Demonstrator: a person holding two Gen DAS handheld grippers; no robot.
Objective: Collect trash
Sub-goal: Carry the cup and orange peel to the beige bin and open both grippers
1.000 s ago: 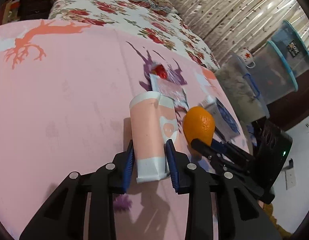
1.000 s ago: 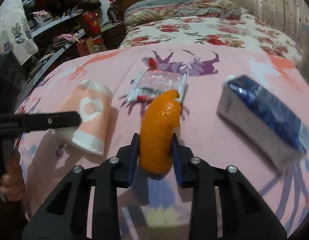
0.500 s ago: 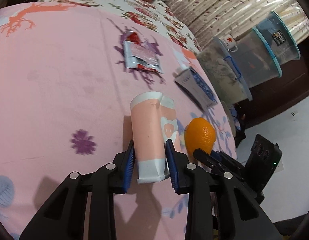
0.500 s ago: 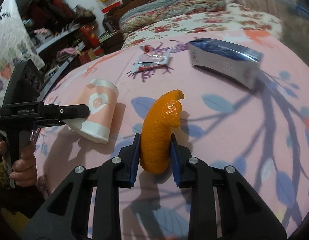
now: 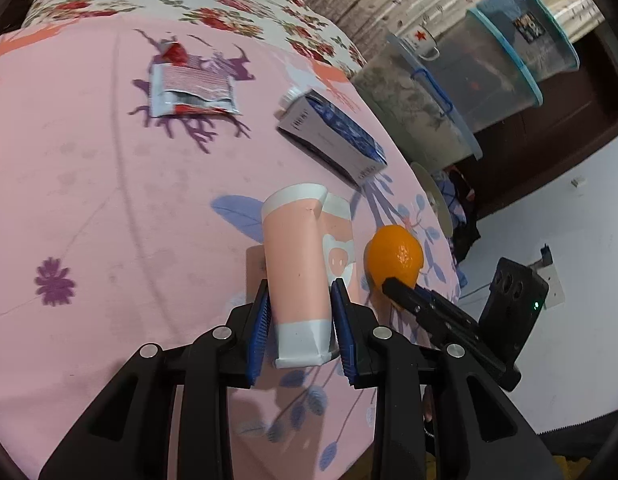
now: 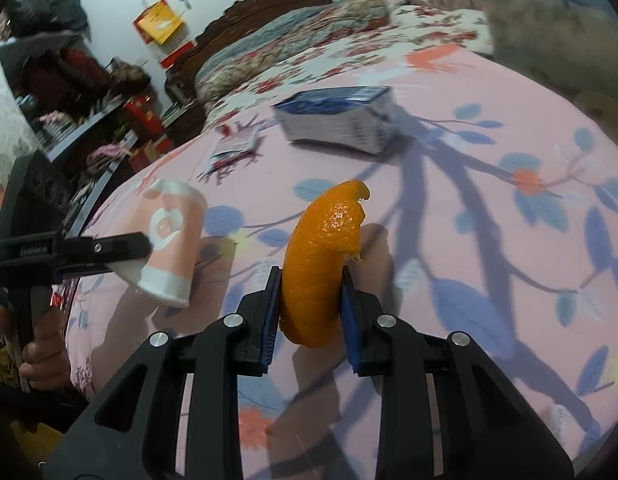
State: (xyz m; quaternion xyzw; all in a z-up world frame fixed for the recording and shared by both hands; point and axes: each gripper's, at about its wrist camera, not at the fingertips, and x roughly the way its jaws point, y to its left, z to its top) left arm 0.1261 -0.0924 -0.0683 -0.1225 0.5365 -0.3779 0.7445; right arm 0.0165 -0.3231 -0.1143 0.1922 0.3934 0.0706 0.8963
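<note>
My left gripper [image 5: 301,320] is shut on a crushed pink paper cup [image 5: 299,264] with white bands, held above the pink bedsheet [image 5: 89,200]. My right gripper [image 6: 309,304] is shut on a curved orange peel [image 6: 321,264], also held above the sheet. In the left wrist view the peel [image 5: 395,258] and the right gripper sit just right of the cup. In the right wrist view the cup [image 6: 165,244] and the left gripper are at the left. A blue and white carton [image 5: 333,136] and a torn red and silver wrapper [image 5: 193,88] lie on the sheet farther back.
The carton [image 6: 337,118] and wrapper [image 6: 235,148] also show in the right wrist view. Clear storage tubs [image 5: 469,80] with blue rims stand beyond the bed's right edge. A floral quilt [image 6: 293,44] and dark headboard are at the far end. Cluttered shelves [image 6: 69,92] stand on the left.
Both grippers have pulled back along the bed toward its near end with the cup and the peel. The carton and wrapper now lie farther away.
</note>
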